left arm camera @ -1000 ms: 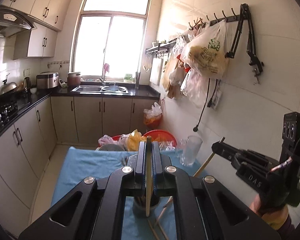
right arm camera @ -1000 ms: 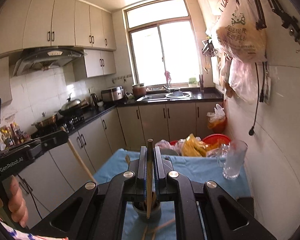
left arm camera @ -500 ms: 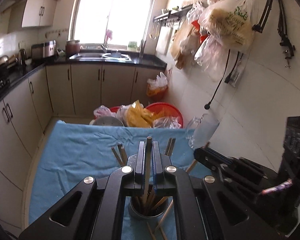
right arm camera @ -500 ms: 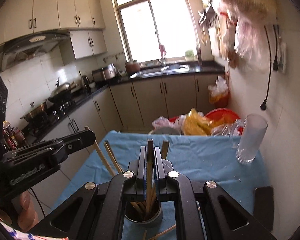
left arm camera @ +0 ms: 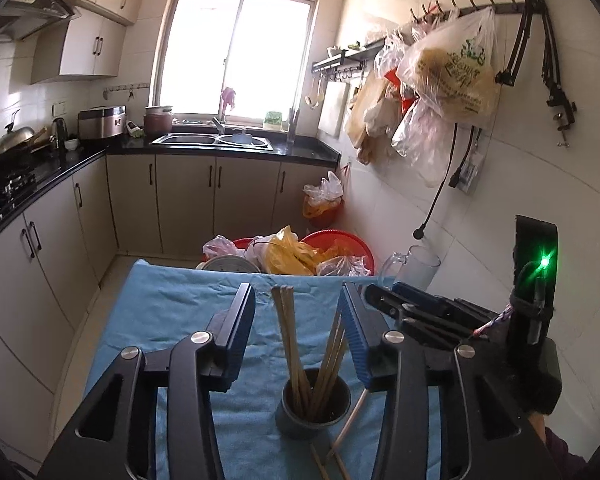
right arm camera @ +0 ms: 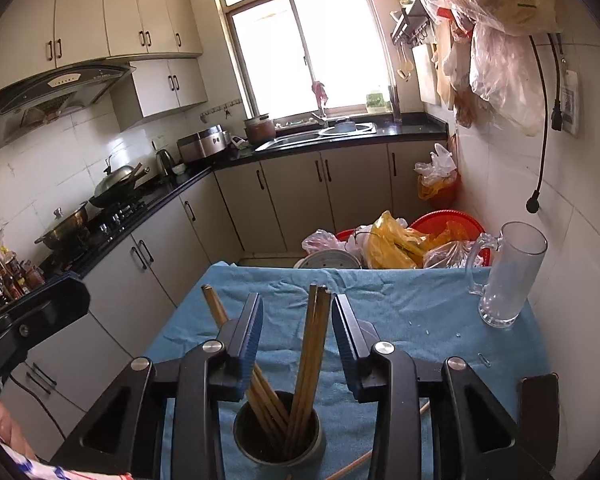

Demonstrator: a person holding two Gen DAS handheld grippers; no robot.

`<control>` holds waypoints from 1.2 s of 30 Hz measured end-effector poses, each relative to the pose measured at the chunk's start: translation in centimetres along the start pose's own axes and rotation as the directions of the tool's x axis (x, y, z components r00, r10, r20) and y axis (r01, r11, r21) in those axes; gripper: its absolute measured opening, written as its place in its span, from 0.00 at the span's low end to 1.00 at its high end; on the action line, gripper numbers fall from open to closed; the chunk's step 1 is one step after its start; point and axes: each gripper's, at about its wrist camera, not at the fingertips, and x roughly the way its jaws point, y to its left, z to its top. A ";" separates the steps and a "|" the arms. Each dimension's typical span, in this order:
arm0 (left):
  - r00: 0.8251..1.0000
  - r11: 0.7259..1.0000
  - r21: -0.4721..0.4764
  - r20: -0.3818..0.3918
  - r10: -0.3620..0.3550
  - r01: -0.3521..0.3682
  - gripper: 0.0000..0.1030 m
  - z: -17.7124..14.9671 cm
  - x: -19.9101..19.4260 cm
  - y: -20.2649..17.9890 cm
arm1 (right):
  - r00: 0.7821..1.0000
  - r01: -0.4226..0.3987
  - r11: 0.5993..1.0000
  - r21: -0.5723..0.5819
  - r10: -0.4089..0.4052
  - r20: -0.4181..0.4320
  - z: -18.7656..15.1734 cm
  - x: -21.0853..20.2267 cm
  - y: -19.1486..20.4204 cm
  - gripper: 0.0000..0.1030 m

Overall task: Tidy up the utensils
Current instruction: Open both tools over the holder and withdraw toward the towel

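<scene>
A dark round cup (left arm camera: 313,408) stands on the blue cloth (left arm camera: 172,312) and holds several wooden chopsticks (left arm camera: 288,340). It also shows in the right wrist view (right arm camera: 279,432) with its chopsticks (right arm camera: 312,356). My left gripper (left arm camera: 298,300) is open and empty above the cup, its jaws on either side of the chopstick tops. My right gripper (right arm camera: 296,312) is open and empty in the same way, and shows at the right of the left wrist view (left arm camera: 420,316). Loose chopsticks (left arm camera: 340,444) lie on the cloth by the cup.
A clear glass mug (right arm camera: 504,276) stands at the cloth's far right, by the tiled wall. Red basins with plastic bags (left arm camera: 300,256) sit beyond the table's far edge. Kitchen cabinets (right arm camera: 148,264) run along the left.
Both grippers were shut on one chopstick each and have opened. The chopsticks now stand in the cup. Both grippers have tilted up slightly.
</scene>
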 end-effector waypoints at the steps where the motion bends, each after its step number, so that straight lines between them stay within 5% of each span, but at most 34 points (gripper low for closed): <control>1: 1.000 1.000 -0.003 0.005 0.006 -0.006 0.42 -0.2 -0.3 0.2 | 1.000 -0.001 1.000 -0.002 0.001 0.002 -0.3 -0.5 0.1 0.38; 11: 0.994 0.993 -0.067 -0.064 0.091 -0.095 0.52 -6.1 -3.4 3.3 | 0.992 0.075 0.997 -0.006 -0.075 -0.097 -7.2 -3.5 -2.4 0.57; 21: 0.946 0.961 -0.042 -0.194 0.260 -0.273 0.57 -15.7 -5.0 3.9 | 0.951 0.157 0.987 0.039 -0.141 -0.274 -19.1 -3.9 -4.9 0.57; 27: 0.918 0.939 0.012 -0.205 0.340 -0.345 0.63 -18.7 -6.0 2.8 | 0.945 0.142 0.984 0.104 -0.104 -0.311 -22.3 -4.5 -5.0 0.57; 36: 0.911 0.939 0.048 -0.229 0.344 -0.342 0.63 -19.3 -6.0 1.5 | 0.940 0.139 0.985 0.101 -0.099 -0.327 -24.1 -5.1 -3.6 0.60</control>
